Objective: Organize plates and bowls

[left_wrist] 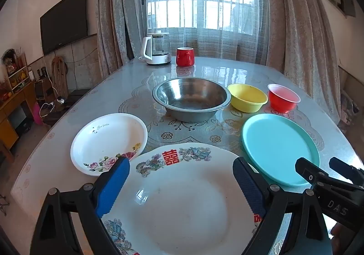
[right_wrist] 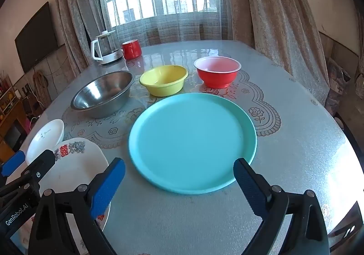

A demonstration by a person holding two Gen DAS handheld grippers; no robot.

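Holding both tools spread wide and empty, we hover the left tool [left_wrist: 180, 183] over the big white plate [left_wrist: 182, 200] and the right tool [right_wrist: 179, 185] over the teal plate [right_wrist: 193, 141] — bowls behind on the counter [right_wrist: 295, 141].

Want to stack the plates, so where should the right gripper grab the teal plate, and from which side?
Probably the near rim of the teal plate, approached low from the table edge. It lies flat with a thin raised lip facing the open right gripper; bowls crowd its far side.
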